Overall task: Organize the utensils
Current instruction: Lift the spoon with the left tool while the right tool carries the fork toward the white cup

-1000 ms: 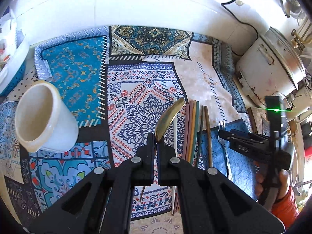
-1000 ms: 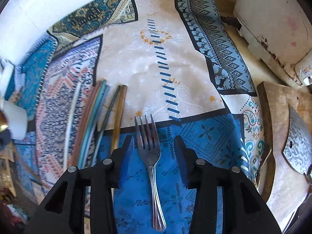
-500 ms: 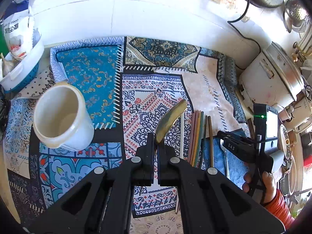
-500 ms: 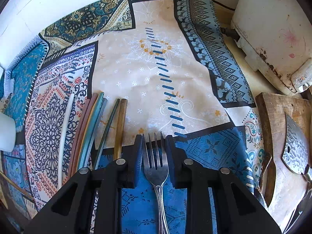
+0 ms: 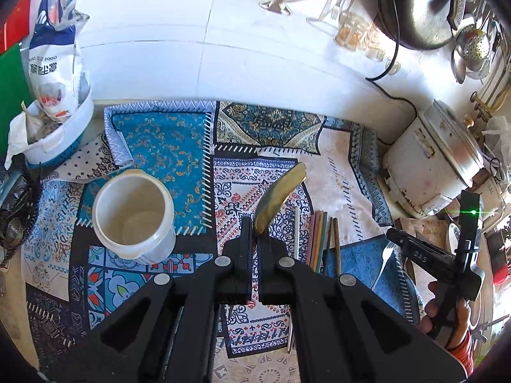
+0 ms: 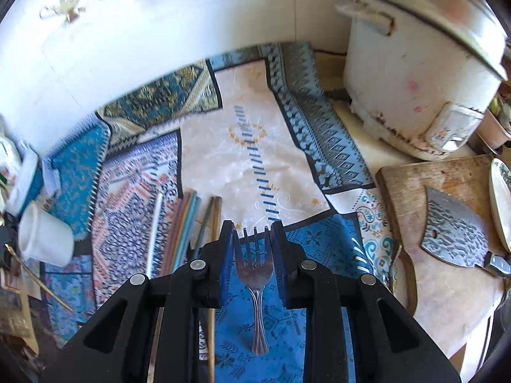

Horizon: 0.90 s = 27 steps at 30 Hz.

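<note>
Hand-held gripper [image 5: 254, 239] on the left pinches a gold spoon [image 5: 280, 197], the right hand-held gripper [image 6: 252, 249] clamps the fork [image 6: 254, 271]; white cup [image 5: 134, 215] empty, chopsticks [image 5: 319, 239] left on the worktop.

A patchwork cloth [image 5: 166, 146] covers the counter. A white rice cooker [image 6: 415, 73] sits at its right edge, a wooden board [image 6: 447, 271] in front carrying 1 cleaver [image 6: 453, 233]. Far left, a food bag [image 5: 54, 54] stands in a tub.
</note>
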Tool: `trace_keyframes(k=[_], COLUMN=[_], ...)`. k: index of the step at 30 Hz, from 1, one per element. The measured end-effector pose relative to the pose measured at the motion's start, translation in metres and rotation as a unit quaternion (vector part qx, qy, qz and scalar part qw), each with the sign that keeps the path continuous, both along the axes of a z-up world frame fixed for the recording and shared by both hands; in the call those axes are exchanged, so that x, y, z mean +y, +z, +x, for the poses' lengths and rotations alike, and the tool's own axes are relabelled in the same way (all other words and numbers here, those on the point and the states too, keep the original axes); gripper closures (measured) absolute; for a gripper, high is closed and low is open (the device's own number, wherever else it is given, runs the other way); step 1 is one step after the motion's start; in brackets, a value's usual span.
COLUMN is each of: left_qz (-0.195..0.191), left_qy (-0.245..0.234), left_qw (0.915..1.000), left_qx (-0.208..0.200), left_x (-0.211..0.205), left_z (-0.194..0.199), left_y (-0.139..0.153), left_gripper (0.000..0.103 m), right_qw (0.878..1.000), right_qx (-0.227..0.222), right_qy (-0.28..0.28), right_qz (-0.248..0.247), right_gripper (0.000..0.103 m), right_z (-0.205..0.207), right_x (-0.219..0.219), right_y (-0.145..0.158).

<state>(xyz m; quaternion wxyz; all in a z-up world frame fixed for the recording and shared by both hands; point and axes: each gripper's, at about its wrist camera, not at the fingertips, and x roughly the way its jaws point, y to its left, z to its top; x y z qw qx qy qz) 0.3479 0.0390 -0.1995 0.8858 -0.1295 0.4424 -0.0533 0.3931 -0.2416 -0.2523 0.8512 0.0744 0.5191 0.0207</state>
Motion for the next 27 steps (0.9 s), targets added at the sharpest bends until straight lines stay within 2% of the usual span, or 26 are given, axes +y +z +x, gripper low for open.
trace_keyframes(k=[7,13,20,27], left_qz=[-0.005,-0.009,-0.003,0.005], left_qy=[0.010,0.021,0.035,0.055], left_qw=[0.9996,0.9987,0.9965,0.9933], left_qx=[-0.025,-0.045,-0.076,-0.101], left_x=[0.014,0.030,0.052,0.078], left_z=[-0.008,-0.013,-0.014,-0.007], left_y=[0.018,0.033,0.053,0.069], left_gripper=[0.103,0.103,0.103,0.103], right_qw=[0.999,0.998,0.993,0.983], right_qx=[-0.033,-0.061,-0.105,-0.147], right_qy=[-0.003,0.007,0.042,0.096], right_qz=[0.015,0.021,0.028,0.049], right_gripper=[0.082,0.082,0.082,0.082], right_z=[-0.016,-0.013,-0.006,-0.004], right_x=[0.003,0.018,0.050,0.096], right_y=[0.029,0.051,0.087,0.123])
